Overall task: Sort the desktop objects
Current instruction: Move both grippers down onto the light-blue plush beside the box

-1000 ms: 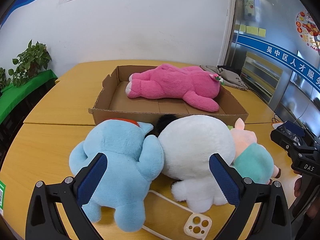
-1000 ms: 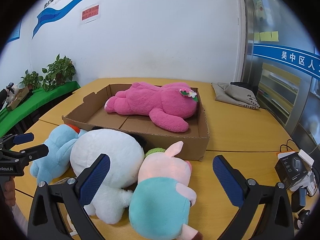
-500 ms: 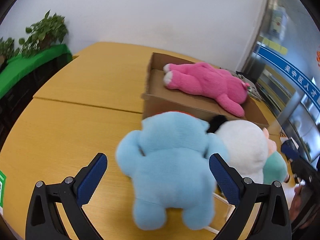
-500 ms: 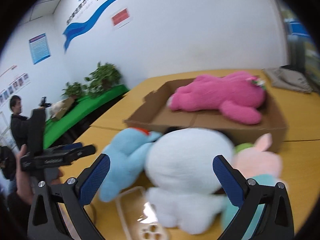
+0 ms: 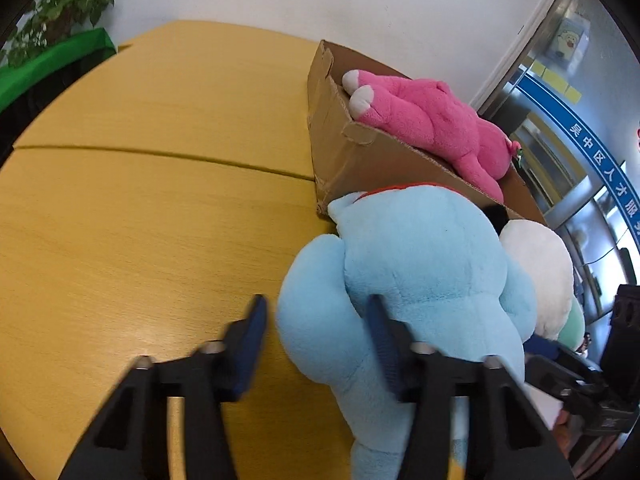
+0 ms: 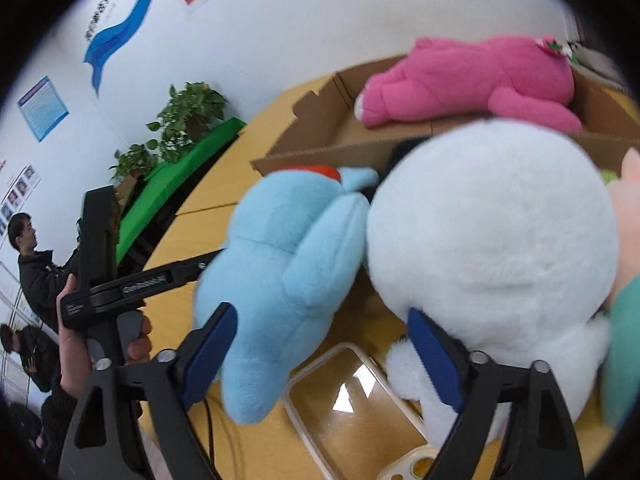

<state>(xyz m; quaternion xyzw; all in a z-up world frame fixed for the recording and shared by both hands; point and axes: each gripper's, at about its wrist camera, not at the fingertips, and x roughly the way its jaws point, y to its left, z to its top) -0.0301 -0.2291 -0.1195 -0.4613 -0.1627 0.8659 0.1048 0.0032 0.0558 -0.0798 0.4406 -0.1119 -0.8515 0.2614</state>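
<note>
My left gripper (image 5: 316, 334) has just been closing around the near limb of the blue plush toy (image 5: 420, 264). Its right pad is sunk into the fur, while the left pad (image 5: 250, 344) stands a sliver clear of the limb, so I can't tell whether the pinch is firm yet. The blue toy lies on the wooden table (image 5: 140, 220), its far end up against the front wall of the cardboard box (image 5: 340, 148).

My right gripper (image 6: 320, 354) has also been narrowing, but its jaws stand well apart and grip nothing. The left pad is against the blue toy's lower limb, the right pad (image 6: 432, 356) against the underside of the white plush toy (image 6: 492, 240), and the gap between them looks down on a clear phone case (image 6: 352, 400) lying flat on the table.

The pink plush toy (image 6: 480, 76) lies on its side inside the box (the only one in it). A pink-and-teal toy (image 6: 624, 280) presses against the white one at the right edge.
</note>
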